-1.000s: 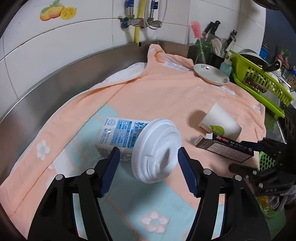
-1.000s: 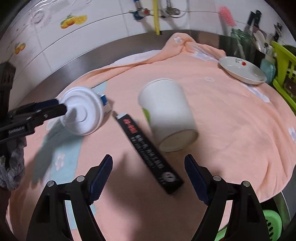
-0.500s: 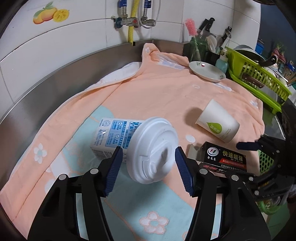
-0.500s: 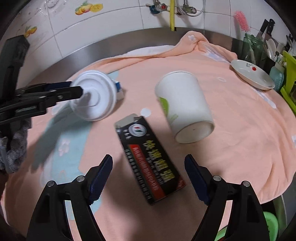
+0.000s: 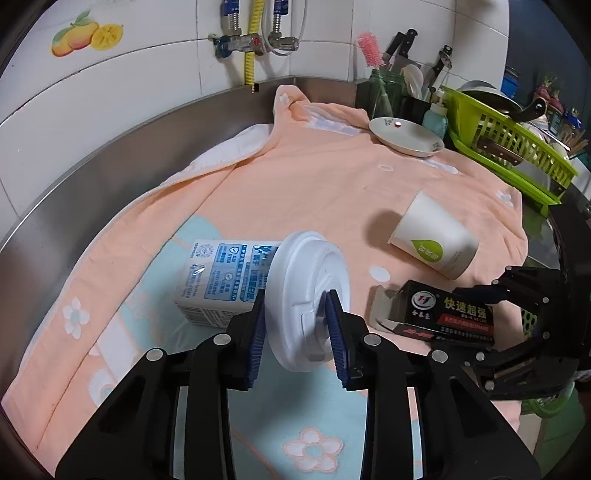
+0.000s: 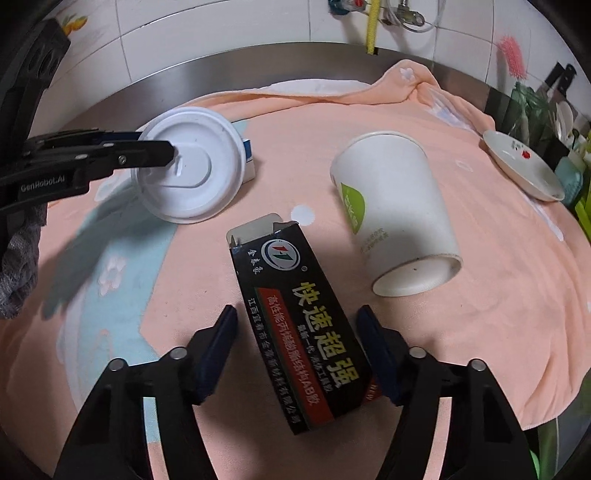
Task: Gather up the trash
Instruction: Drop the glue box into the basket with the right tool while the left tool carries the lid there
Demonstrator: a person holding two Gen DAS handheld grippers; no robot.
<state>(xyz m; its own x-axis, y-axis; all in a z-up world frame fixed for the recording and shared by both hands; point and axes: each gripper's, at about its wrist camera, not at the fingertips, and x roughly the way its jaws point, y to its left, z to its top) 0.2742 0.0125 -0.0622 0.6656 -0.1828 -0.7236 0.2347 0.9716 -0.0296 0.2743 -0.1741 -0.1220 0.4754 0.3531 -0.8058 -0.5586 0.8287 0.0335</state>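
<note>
Left gripper [image 5: 295, 330] jaws clamp the white plastic cup lid [image 5: 308, 299]; right gripper [image 6: 299, 354] jaws straddle the black cardboard box [image 6: 299, 325], contact unclear. Peach flowered towel [image 5: 295, 184] covers the steel desk [image 5: 110, 177]; tiled wall [image 5: 147, 66] at 12 o'clock.

Two hand-held grippers are in view: the left hand-held gripper [image 5: 295, 325] and the right hand-held gripper [image 6: 299, 354]. On the one peach towel [image 5: 295, 177] lie four pieces of trash: one white plastic lid [image 5: 310, 295], one blue-and-white carton [image 5: 221, 273], one paper cup [image 6: 395, 218] and one black box [image 6: 299, 317]. One saucer [image 5: 406, 136] sits at the towel's far edge. One green dish rack [image 5: 517, 158] stands beyond it. One pink bottle brush [image 5: 369, 48] stands near the wall. Two valves [image 5: 255, 40] are on the tiles, with one fruit sticker [image 5: 86, 35].
</note>
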